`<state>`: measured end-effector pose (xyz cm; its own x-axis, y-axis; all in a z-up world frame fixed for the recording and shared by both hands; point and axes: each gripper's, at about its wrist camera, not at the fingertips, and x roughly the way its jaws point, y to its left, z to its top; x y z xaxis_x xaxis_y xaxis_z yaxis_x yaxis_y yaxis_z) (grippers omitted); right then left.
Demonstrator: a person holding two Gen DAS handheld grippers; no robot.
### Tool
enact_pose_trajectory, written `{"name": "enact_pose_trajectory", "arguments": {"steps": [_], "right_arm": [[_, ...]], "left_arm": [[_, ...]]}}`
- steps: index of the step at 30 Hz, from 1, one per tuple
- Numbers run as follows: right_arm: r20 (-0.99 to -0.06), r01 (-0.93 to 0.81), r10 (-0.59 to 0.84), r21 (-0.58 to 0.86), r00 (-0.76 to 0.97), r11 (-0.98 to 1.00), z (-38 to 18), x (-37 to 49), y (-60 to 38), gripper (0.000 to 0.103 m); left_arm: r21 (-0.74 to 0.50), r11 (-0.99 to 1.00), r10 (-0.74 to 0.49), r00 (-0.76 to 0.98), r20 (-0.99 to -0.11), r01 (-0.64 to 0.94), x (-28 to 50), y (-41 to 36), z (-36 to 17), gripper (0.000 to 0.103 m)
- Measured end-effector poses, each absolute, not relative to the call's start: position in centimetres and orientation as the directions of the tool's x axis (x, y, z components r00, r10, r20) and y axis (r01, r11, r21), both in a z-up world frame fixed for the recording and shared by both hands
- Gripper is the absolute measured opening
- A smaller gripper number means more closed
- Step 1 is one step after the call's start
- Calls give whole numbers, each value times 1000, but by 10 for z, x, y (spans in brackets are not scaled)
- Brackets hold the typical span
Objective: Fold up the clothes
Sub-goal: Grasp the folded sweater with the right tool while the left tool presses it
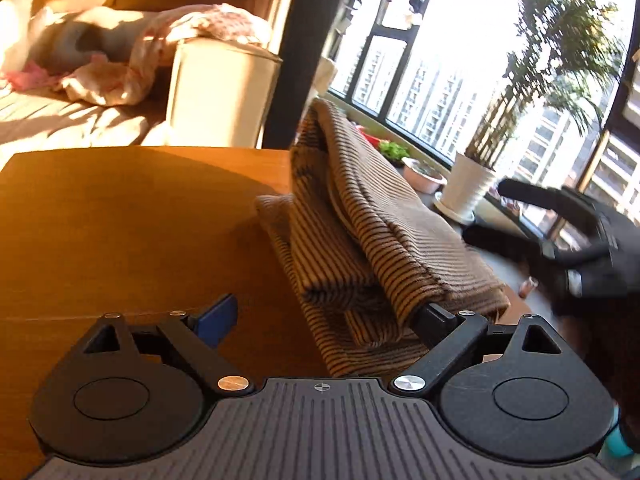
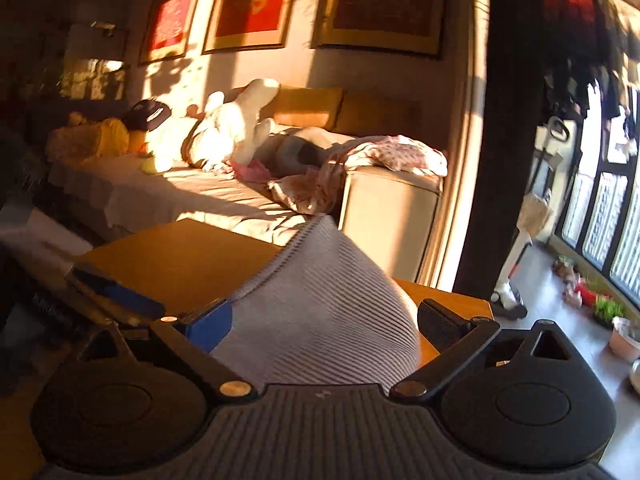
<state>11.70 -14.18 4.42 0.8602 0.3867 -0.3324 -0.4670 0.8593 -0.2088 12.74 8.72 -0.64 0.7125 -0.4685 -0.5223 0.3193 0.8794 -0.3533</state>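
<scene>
One striped garment (image 1: 360, 248), brown with thin dark stripes, partly folded on one wooden table (image 1: 132, 220). In the left wrist view it sits on the right half of the table, near the right edge. Long axis runs near-to-far, from the gripper up toward the window (image 1: 440, 80); the far end is raised into a peak, the near end lies bunched in layers on the table.

Two grippers. Left gripper (image 1: 324, 320): jaws spread wide, blue-padded finger (image 1: 216, 318) over bare table at left, black finger (image 1: 434, 318) touching the near edge of the cloth, nothing clamped between them. Right gripper (image 2: 324, 320): jaws also apart, the striped garment (image 2: 320, 312) bulges between them as a mound with its peak pointing far; the blue finger (image 2: 210, 324) touches the cloth, the black finger (image 2: 440, 326) stands just beside it with a gap. Cannot tell if any cloth is pinched lower down, hidden by the gripper body.

One gloved hand (image 1: 592, 248), black, blurred, at the right edge of the left wrist view, past the table.

Background: one sofa (image 2: 200, 200) with clothes and soft toys piled on it, three framed pictures (image 2: 248, 4) on the wall, one potted palm (image 1: 468, 188) in a white pot by the window.
</scene>
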Motion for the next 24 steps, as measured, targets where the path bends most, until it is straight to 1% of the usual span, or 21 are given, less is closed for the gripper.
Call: {"name": "enact_pose_trajectory", "arguments": {"steps": [1, 4, 5, 6, 7, 8, 9, 12, 15, 18, 19, 20, 22, 23, 24], "right_arm": [[-332, -478, 389, -250, 859, 842, 40, 111, -129, 98], [-344, -484, 378, -312, 860, 817, 27, 107, -102, 96], [-348, -484, 372, -330, 861, 811, 22, 106, -95, 94], [-351, -483, 366, -349, 862, 803, 18, 106, -87, 91], [-355, -482, 359, -367, 863, 796, 13, 105, -80, 86], [-364, -482, 351, -382, 863, 789, 9, 106, -76, 82], [-387, -483, 337, -389, 858, 784, 6, 109, -81, 75], [-426, -448, 267, -413, 865, 793, 1, 117, -111, 74], [-447, -366, 162, -418, 879, 831, 0, 122, -152, 73], [-416, -259, 48, -468, 908, 845, 3, 118, -181, 73], [-419, -263, 61, -444, 906, 857, 6, 114, -190, 74], [-427, -296, 114, -390, 897, 872, 12, 108, -199, 74], [-419, -363, 218, -306, 881, 880, 22, 91, -209, 88], [-405, -395, 263, -286, 876, 873, 25, 81, -209, 90], [-385, -419, 291, -308, 876, 854, 26, 71, -203, 92]], "left_arm": [[-366, 879, -465, 718, -518, 305, 128, 92, -6, 95], [-414, 871, -460, 732, -502, 263, 130, 109, -4, 94], [-447, 857, -475, 728, -494, 256, 132, 114, -5, 92], [-481, 839, -496, 720, -485, 253, 134, 119, -7, 89], [-507, 823, -517, 712, -476, 258, 137, 123, -8, 85], [-517, 812, -535, 702, -470, 273, 138, 124, -9, 80], [-514, 807, -549, 693, -468, 292, 138, 122, -10, 79], [-499, 789, -592, 660, -462, 358, 136, 108, -14, 78], [-500, 756, -644, 614, -456, 422, 133, 86, -20, 80], [-496, 735, -674, 579, -459, 463, 136, 68, -23, 81], [-492, 731, -679, 572, -460, 472, 137, 64, -23, 81], [-489, 727, -684, 566, -461, 481, 137, 60, -23, 81], [-490, 736, -673, 584, -453, 468, 138, 65, -21, 82], [-492, 747, -657, 605, -449, 446, 139, 71, -19, 83], [-495, 763, -634, 629, -450, 415, 142, 78, -17, 84]]}}
